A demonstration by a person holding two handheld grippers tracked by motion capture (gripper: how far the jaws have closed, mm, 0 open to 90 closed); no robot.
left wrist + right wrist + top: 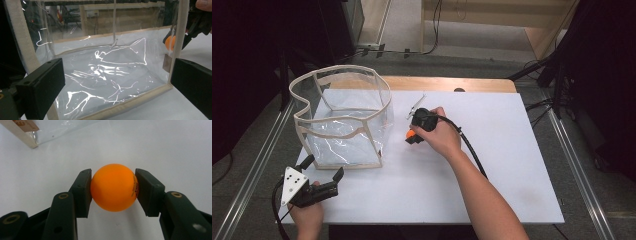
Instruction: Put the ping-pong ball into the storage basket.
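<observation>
At the table's near left corner the left gripper [323, 167] rests with jaws spread wide and nothing between them, aimed at the clear bag [343, 120]. Just right of the bag, the right gripper [412, 136] pinches the orange ball [113, 187] at the tabletop [512, 150]; the bag's open top lies to its left and higher.

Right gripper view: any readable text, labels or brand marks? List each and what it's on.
Orange ball, held between the right gripper pads: dark print along its right edge, too small and curved away to read.
Tan label on the clear bag's trim, top left corner: red characters cut off by the frame, not readable.
No other text can be read.
</observation>
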